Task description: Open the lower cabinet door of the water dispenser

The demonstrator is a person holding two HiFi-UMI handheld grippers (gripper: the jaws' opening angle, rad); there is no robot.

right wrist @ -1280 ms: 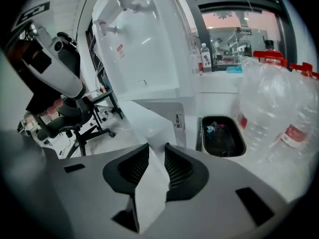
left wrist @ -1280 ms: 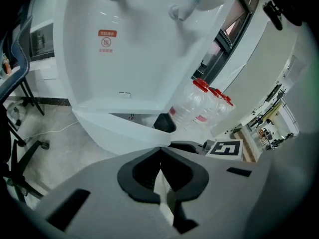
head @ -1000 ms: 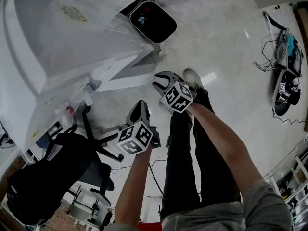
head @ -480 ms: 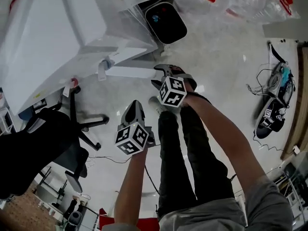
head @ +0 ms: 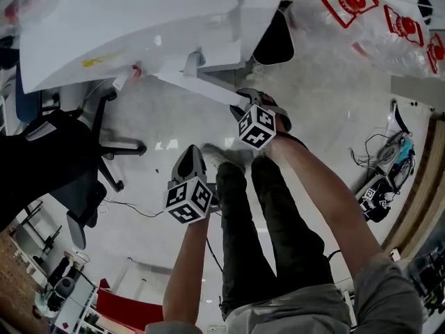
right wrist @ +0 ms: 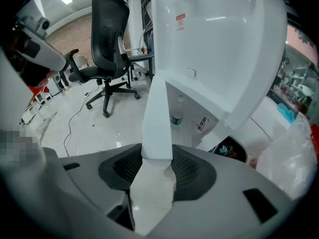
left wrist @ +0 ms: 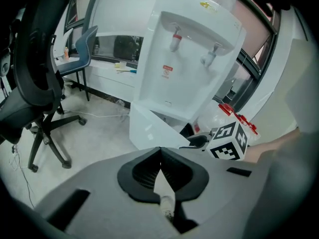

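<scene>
The white water dispenser (head: 139, 19) stands ahead, and its lower cabinet door (head: 201, 88) is swung out toward me. My right gripper (head: 243, 106) is at the door's free edge. In the right gripper view the door (right wrist: 158, 118) runs edge-on between the jaws of my right gripper (right wrist: 157, 156). Those jaws have just been closing a little but stand open around the edge. My left gripper (head: 192, 152) hangs shut and empty over the floor, left of my legs and well short of the door. The left gripper view shows the dispenser (left wrist: 184, 59) with its door (left wrist: 149, 131) ajar.
A black office chair (head: 55, 165) stands to the left of the dispenser. Clear plastic bags with red prints (head: 368, 26) lie at the right. A black bin (head: 274, 40) sits beside the dispenser. Cables and gear (head: 379, 186) lie on the floor far right. A bottle (right wrist: 176, 118) stands inside the cabinet.
The head view has swung, so the dispenser now fills the top. The right gripper has rolled while staying at the door's edge. The left gripper has shifted slightly forward and up.
</scene>
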